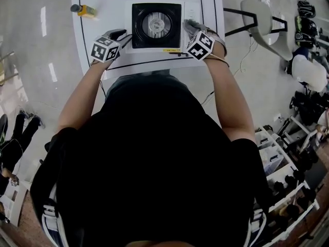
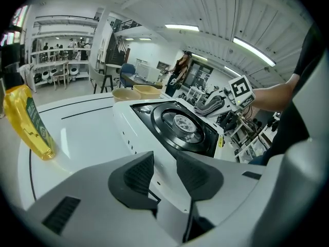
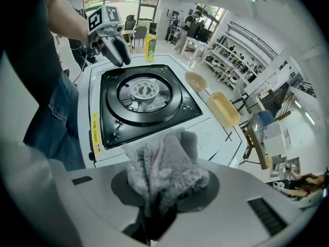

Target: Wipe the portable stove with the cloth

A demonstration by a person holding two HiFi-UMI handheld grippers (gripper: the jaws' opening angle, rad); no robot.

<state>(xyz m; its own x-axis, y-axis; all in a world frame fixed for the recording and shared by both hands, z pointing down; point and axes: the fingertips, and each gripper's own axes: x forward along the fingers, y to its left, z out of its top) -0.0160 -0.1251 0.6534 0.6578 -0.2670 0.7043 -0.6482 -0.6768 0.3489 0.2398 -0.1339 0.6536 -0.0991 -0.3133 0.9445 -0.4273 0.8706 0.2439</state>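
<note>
I looked down on a glossy pale grey floor (image 1: 36,45) around the white desk (image 1: 103,14), which was marked with thin black lines. A pale chair (image 1: 263,22) stood to its right, with crowded shelves (image 1: 288,174) further right. Overhead, a white ribbed ceiling (image 2: 205,9) carried long strip lights (image 2: 252,50). Windows (image 3: 121,3) closed the far end, and open racks (image 3: 241,40) lined one side.
</note>
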